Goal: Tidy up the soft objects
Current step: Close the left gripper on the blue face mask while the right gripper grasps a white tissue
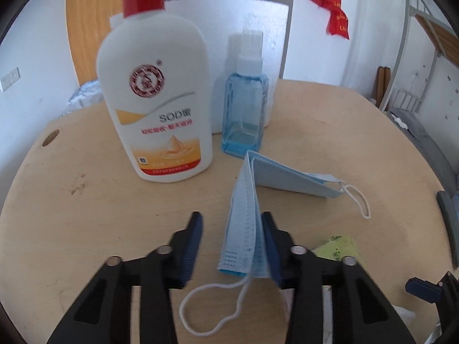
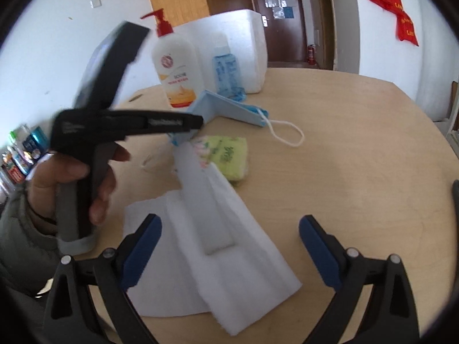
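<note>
Between the left gripper's (image 1: 231, 230) spread fingers a mask (image 1: 243, 229) stands folded, touching one pad. Likely mid-fold; next, close on it. Right gripper (image 2: 229, 243) hangs open over tissue (image 2: 218, 246).

Face mask (image 1: 243, 226): light blue, with a fine dotted weave and white ear loops (image 1: 213, 312). Lotion bottle (image 1: 157, 97): white body, red pump top, red round emblem, orange-yellow band with a grey curved stripe, red strip at the base. Spray bottle (image 1: 243, 109): clear blue with a translucent white cap. Tissue pack (image 2: 228, 154): yellow-green with darker green print. Tissues (image 2: 218, 246): plain white. Foam box (image 2: 243, 43): white. Table (image 1: 344, 132): pale wood grain. Left gripper (image 1: 231, 246) and right gripper (image 2: 229, 246): black frames with dark blue pads. Wall decoration (image 1: 330, 8): red with gold lettering.
</note>
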Demonstrator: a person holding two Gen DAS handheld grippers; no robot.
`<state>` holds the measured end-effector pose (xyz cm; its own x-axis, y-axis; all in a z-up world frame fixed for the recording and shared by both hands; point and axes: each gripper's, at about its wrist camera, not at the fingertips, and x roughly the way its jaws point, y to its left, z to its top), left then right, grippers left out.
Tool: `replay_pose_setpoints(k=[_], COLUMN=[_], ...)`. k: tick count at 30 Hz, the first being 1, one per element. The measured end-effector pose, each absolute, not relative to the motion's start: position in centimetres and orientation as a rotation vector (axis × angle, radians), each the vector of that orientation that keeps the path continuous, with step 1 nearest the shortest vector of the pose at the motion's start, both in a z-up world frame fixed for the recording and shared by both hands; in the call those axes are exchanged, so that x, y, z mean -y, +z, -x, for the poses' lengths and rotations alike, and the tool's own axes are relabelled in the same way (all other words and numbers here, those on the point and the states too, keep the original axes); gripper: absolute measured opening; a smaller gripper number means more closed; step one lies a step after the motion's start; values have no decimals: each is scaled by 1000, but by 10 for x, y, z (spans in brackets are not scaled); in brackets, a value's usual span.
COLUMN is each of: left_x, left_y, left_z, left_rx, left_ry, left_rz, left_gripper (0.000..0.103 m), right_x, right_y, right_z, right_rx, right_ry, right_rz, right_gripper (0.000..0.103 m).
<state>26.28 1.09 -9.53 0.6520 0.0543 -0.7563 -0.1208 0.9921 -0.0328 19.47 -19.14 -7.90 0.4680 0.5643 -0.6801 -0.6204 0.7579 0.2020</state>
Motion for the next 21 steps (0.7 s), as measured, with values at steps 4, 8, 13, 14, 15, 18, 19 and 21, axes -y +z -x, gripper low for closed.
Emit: replay_pose_setpoints(k=[4, 8, 13, 14, 15, 18, 19, 21], left_x=[-12, -14, -26, -27, -28, -32, -34, -37], left_y=[-99, -97, -91, -89, -88, -84, -82, -77], left_z=[-265, -264, -257, -256, -254, -249, -247, -241], left_rx=[-872, -865, -844, -838, -833, -822, -814, -798], left_ry=[98, 106, 103, 105, 103, 86, 85, 83], left_rz=[80, 88, 125, 125, 124, 131, 131, 127], left_gripper=[19, 8, 4, 4, 4, 4, 4, 4], right_x=[186, 186, 183, 180, 175, 162, 159, 154], right_y=[-74, -77, -68, -66, -65, -68, -69, -70], right_z=[-189, -192, -187, -185, -184, -188, -190, -192], right_rx=[-796, -812, -798, -791, -789, -813, -819, -820], right_ry=[757, 739, 808, 828, 846, 856, 850, 849], right_rz=[98, 116, 77, 77, 86, 111, 117, 127], right_gripper=[98, 97, 95, 95, 93, 78, 75, 67])
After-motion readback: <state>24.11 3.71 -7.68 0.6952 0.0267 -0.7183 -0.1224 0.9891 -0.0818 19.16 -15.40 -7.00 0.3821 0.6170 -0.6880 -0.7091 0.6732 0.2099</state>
